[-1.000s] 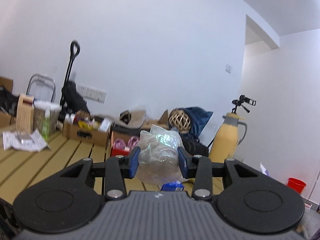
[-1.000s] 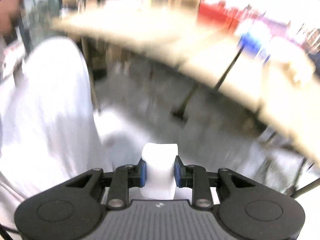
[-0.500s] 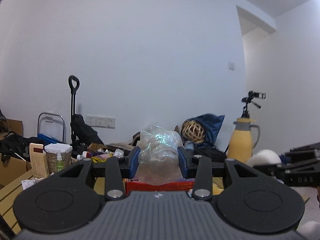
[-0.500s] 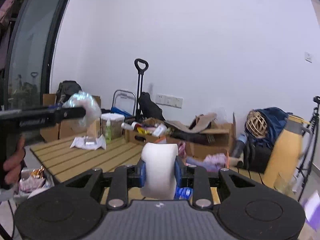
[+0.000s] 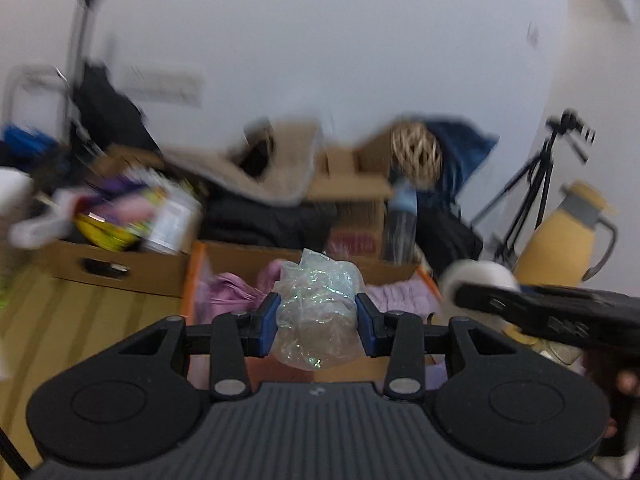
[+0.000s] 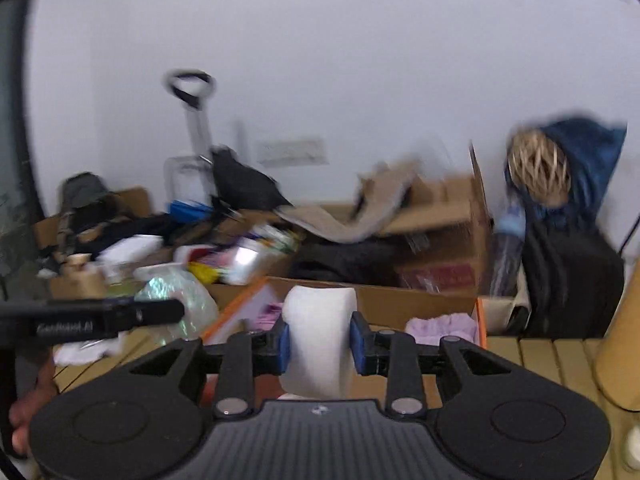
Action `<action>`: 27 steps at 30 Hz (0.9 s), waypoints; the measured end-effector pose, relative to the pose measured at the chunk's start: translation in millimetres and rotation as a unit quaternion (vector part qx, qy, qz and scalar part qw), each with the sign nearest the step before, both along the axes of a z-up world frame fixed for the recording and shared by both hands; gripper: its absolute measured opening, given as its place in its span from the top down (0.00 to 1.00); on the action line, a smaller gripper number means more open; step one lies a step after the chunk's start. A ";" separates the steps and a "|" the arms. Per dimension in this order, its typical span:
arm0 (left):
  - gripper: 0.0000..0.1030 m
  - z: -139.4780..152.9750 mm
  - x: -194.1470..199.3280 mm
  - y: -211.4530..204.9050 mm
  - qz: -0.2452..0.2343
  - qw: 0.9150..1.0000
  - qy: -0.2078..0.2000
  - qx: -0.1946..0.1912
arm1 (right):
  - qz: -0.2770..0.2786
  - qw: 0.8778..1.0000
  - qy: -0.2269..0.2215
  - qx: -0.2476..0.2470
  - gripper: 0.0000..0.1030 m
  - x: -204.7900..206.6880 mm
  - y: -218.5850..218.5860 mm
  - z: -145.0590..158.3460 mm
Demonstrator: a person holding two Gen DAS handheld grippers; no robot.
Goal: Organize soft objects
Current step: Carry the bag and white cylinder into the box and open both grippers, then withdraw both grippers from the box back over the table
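Left gripper (image 5: pixel 316 320) clenches a crumpled iridescent plastic bag (image 5: pixel 318 312); right gripper (image 6: pixel 318 344) clenches a white foam roll (image 6: pixel 320 340), above an orange-edged cardboard box (image 6: pixel 400 300).

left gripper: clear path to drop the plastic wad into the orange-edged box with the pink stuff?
Probably yes. The left gripper, shut on the crumpled plastic wad, faces the open-topped orange-edged box directly, with nothing between. The right gripper, holding a white foam piece, is close alongside, so they may crowd each other.
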State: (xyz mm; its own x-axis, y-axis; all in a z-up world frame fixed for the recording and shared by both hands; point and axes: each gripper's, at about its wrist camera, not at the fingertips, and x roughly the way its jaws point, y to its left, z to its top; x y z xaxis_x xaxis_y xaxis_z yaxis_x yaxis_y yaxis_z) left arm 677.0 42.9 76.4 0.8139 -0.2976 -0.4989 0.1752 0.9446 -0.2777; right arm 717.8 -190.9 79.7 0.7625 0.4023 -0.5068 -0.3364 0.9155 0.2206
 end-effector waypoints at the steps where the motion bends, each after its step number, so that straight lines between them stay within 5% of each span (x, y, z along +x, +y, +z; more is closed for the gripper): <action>1: 0.60 -7.7 24.7 -3.7 0.002 1.000 0.020 -0.005 | -0.006 1.000 0.020 0.005 0.71 26.2 1.8 -12.0; 4: 0.46 -33.0 80.8 -4.3 0.010 0.997 0.064 -0.035 | -0.021 0.999 0.036 0.003 0.62 83.1 7.0 -36.9; 7: 0.31 -41.3 99.8 -0.2 0.028 0.998 0.057 -0.028 | -0.030 0.998 0.053 0.033 0.43 108.8 3.1 -52.7; 13: 0.26 -29.9 82.4 10.9 0.026 0.999 0.029 -0.019 | -0.022 0.999 0.031 0.031 0.41 100.0 2.5 -50.1; 19: 0.20 15.5 25.0 15.9 0.029 1.000 -0.003 0.002 | -0.008 1.000 -0.018 -0.025 0.41 24.9 5.5 0.5; 27: 0.17 48.2 -123.2 23.7 0.040 0.996 -0.063 0.054 | -0.010 0.994 -0.090 -0.059 0.29 -118.6 -15.4 39.9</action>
